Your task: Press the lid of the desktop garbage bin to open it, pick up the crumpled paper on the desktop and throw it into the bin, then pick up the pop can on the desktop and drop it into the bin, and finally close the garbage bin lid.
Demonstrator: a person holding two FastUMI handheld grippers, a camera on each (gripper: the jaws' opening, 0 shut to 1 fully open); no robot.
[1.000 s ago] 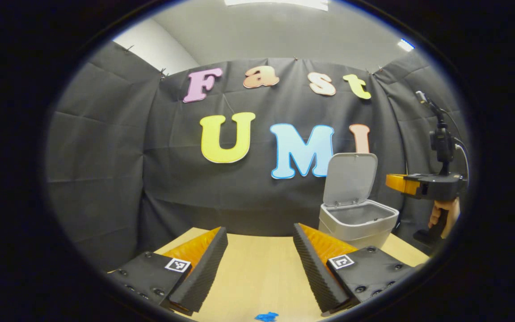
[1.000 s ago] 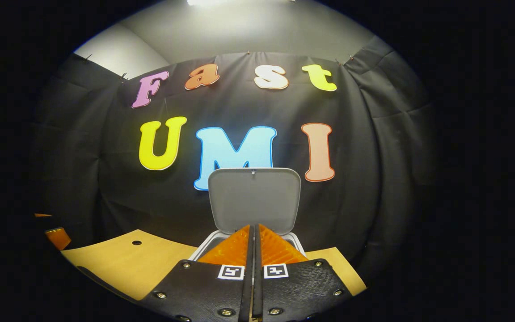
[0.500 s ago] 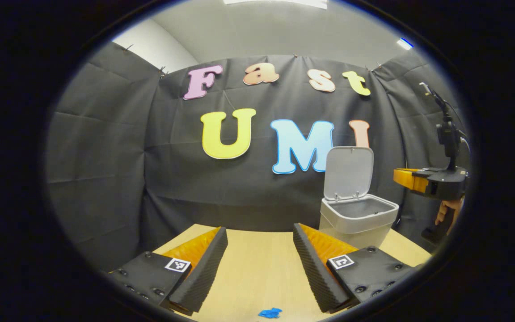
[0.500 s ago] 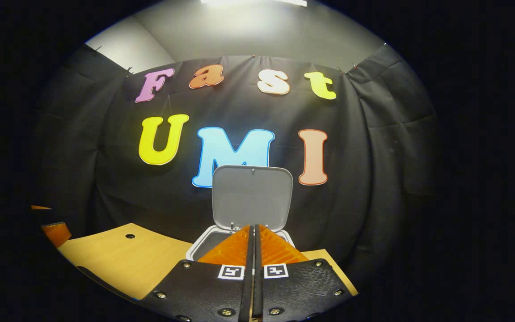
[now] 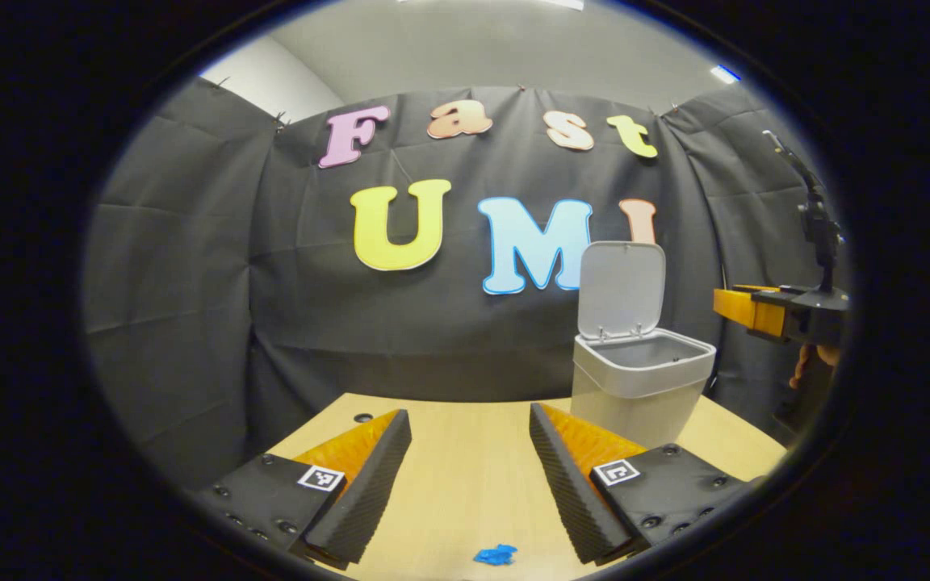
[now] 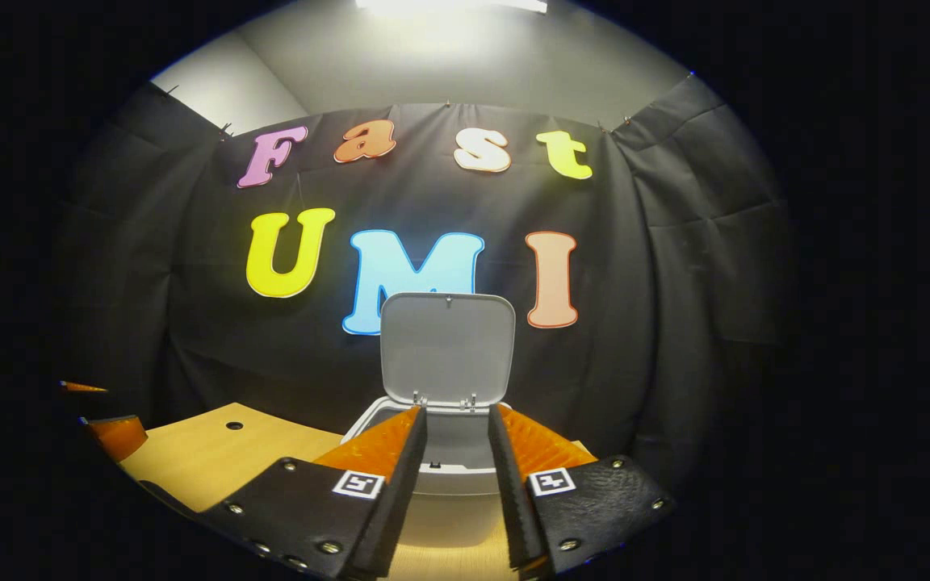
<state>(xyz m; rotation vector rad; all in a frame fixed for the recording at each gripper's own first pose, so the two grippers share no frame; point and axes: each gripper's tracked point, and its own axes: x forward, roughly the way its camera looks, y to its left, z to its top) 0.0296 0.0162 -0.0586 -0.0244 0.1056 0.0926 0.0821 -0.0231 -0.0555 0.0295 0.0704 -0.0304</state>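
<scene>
The grey desktop bin stands on the wooden table at the right of the left gripper view, its lid raised upright. My left gripper hovers low over the table, open and empty, left of the bin. A hand holds my right gripper level, just right of the bin's rim. In the right gripper view, the right gripper is open with nothing between its fingers. Past them are the bin and its raised lid.
A small blue scrap lies on the table near the front edge, under my left gripper. A round hole sits in the tabletop at the back left. Black cloth walls close in behind and beside the bin. The left gripper's fingers appear at the left edge.
My right gripper has gone from shut to open and drawn back from the bin, which looks smaller. The left gripper view has shifted a little; the lid stays upright.
</scene>
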